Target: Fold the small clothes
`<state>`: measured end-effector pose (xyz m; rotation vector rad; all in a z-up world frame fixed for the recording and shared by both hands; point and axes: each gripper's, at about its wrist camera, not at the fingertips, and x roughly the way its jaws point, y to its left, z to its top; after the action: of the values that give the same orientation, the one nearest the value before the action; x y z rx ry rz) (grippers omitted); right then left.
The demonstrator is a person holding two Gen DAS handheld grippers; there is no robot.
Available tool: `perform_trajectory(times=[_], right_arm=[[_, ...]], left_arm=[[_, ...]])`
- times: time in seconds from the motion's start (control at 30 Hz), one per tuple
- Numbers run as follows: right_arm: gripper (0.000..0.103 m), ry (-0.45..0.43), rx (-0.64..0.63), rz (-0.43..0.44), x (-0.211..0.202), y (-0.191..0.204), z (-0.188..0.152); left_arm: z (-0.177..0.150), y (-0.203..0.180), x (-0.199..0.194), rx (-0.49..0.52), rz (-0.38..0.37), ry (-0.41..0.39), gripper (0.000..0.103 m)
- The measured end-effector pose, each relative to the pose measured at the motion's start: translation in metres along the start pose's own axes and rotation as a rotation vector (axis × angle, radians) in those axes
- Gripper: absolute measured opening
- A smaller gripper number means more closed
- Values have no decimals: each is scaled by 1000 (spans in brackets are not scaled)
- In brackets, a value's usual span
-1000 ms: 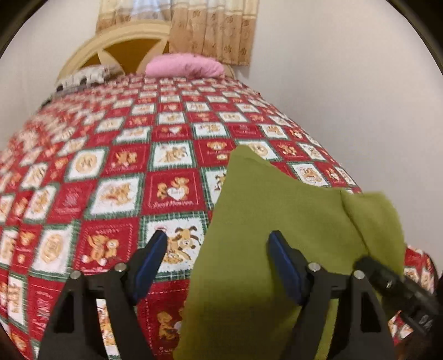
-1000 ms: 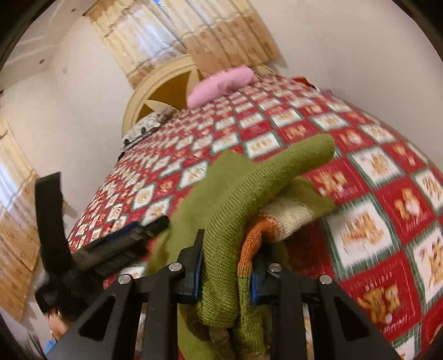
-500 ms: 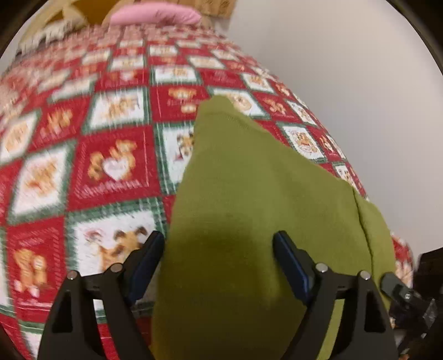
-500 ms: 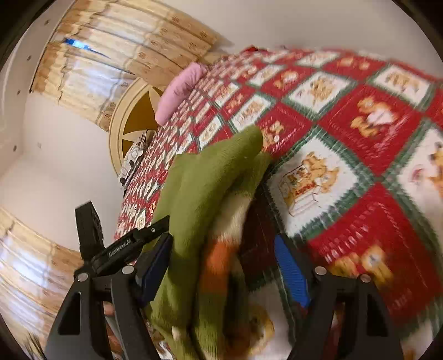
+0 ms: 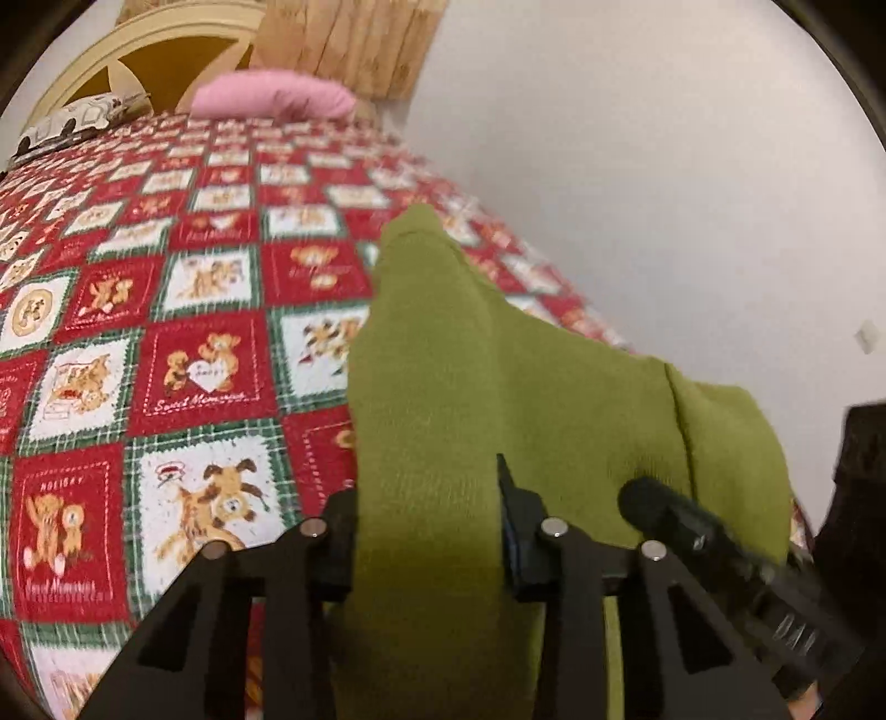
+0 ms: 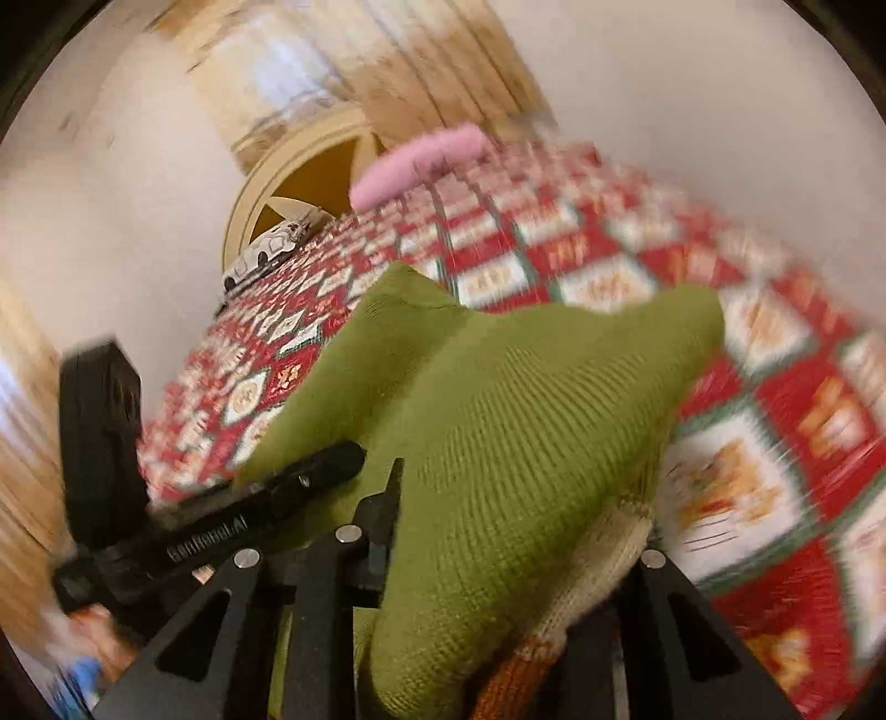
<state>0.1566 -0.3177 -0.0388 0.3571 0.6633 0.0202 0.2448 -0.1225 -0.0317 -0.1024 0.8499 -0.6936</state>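
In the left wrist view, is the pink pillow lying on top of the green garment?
No. The pink pillow lies at the far end of the bed by the headboard, well apart from the green garment.

Black gripper (image 5: 426,531), silver screws.

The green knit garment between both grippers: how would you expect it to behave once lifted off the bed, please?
The green knit garment will likely flop: it already bunches between the closing left gripper and right gripper. It looks light, probably sagging between grips. The ribbed knit seems unlikely to slip.
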Motion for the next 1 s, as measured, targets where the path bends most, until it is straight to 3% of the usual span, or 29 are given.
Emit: perform_trajectory(times=[0.2,0.3,0.5,0.63,0.77,0.87,1.0], right_arm=[[27,-179,-341,-237,-64,69,-25],[27,-215,-452,-328,-80,95,-32],[27,-227,-532,-387,-96,116,-43],[27,-227,-511,-379,-103,102,-39],[26,-239,-478,-408,-118,71,-24],[26,-256,-489,-452,-131,49,-17],[26,-246,-536,-524,-126,18,-10]], left_arm=[[-10,-22,-44,29,-61,-109,38],[-17,-28,-56,33,-82,-118,38],[-28,-43,-68,48,-99,-118,38],[-32,-70,-70,122,-84,-116,38],[-30,-102,-59,154,-135,-117,38],[-25,-125,-39,155,-185,-95,38],[-18,-150,1,167,-184,-59,37]])
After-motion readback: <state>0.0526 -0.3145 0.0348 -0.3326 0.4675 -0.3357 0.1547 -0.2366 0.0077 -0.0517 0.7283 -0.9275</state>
